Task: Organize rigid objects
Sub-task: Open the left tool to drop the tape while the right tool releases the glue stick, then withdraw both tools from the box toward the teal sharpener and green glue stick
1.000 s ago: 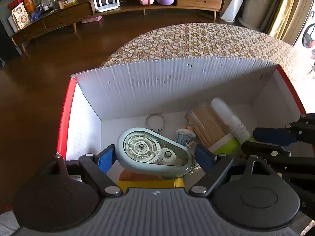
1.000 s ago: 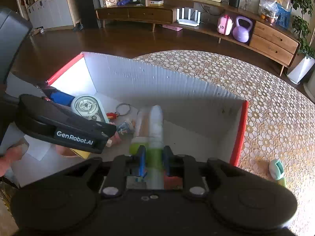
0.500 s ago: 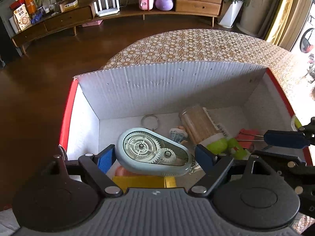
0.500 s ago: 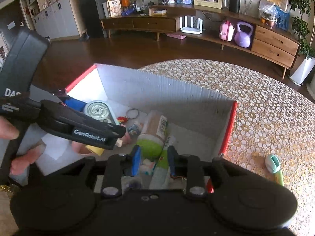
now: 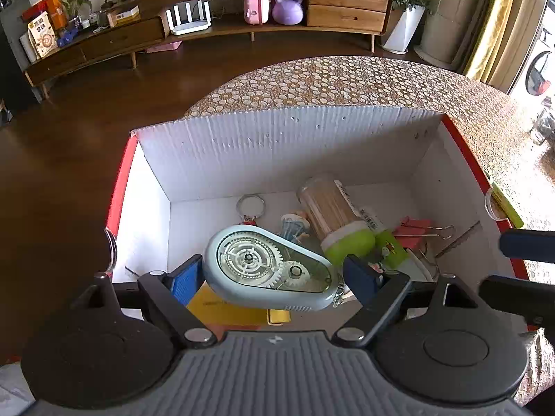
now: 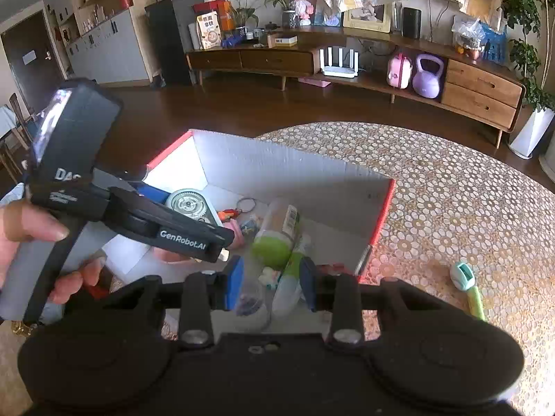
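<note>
left gripper [image 5: 270, 277] gripping pale-blue geared correction-tape dispenser [image 5: 269, 268] over white cardboard box [image 5: 284, 149] | right gripper [image 6: 270, 286] opening, seemingly empty, having dropped green-capped bottle [image 6: 277, 232]

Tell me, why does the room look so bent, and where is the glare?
Left wrist view: fisheye lens curves the shelf and box wall; the window at far right is blown out. Right wrist view: same bowing; sunlight washes the table pale, and the left gripper close by looks slightly soft.
</note>
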The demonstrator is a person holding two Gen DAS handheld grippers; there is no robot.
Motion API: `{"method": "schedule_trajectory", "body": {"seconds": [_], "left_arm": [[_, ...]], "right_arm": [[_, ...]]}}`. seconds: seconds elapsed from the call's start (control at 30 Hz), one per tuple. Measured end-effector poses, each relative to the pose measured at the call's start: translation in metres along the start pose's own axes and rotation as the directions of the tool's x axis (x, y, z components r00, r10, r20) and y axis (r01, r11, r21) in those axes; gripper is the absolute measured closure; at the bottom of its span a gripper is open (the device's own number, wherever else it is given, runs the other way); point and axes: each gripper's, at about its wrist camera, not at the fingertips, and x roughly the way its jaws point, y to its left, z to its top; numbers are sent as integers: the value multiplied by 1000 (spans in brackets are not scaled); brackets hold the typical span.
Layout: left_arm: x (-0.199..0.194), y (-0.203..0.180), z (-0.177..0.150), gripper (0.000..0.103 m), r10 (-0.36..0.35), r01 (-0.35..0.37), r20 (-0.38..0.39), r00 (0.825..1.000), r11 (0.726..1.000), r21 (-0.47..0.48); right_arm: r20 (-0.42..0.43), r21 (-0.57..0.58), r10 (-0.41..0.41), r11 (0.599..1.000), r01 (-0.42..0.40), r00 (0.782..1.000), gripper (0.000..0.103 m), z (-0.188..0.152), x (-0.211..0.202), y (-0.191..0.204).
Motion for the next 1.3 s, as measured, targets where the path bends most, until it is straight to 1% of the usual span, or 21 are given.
{"method": "schedule_trajectory", "body": {"seconds": [0.07,0.13,0.23,0.37,0.43,0.6,0.7,0.83,0.93,1.03,1.1,1.17,1.3], "left_arm": [[-3,-1,-3,8,0,0,17,1000,1000,-8],[-7,0,-4,4,-9,10,38,999,1000,-20],[-15,-2,-7,4,-9,11,53,999,1000,-29],[-34,-8,-15,4,-17,21,100,995,999,-35],[-46,-11,-19,4,-8,13,124,992,999,-41],[-77,-34,-30,4,39,-35,209,977,999,-23],[-97,-52,-35,4,14,-15,260,965,1000,0],[-118,-82,-39,4,-42,30,311,950,999,45],[-124,-106,-41,4,-91,72,321,943,995,69],[-121,-130,-38,4,-139,117,316,939,989,87],[-117,-145,-35,4,-155,132,313,937,987,93],[-111,-159,-31,4,-170,147,308,936,984,97],[-96,-186,-21,4,-185,170,288,940,983,74]], "right_arm": [[8,6,7,1000,-7,1000,68,-4,-9,-2],[17,11,9,1000,-9,1000,68,-6,-16,-3],[35,15,8,1000,-8,999,68,-13,-32,-7],[59,24,7,1000,-8,998,67,-23,-55,-15],[73,32,4,999,-6,997,66,-29,-67,-21],[105,57,-8,998,2,994,64,-45,-94,-37],[124,75,-13,997,4,992,62,-55,-109,-49],[141,100,-32,995,18,990,53,-70,-125,-69],[143,119,-60,992,43,988,47,-84,-132,-85],[144,141,-77,988,57,987,38,-94,-134,-102],[148,140,-92,988,72,985,33,-100,-134,-108],[149,142,-102,987,81,984,26,-104,-132,-114],[146,136,-118,986,98,982,24,-113,-127,-128]]}}
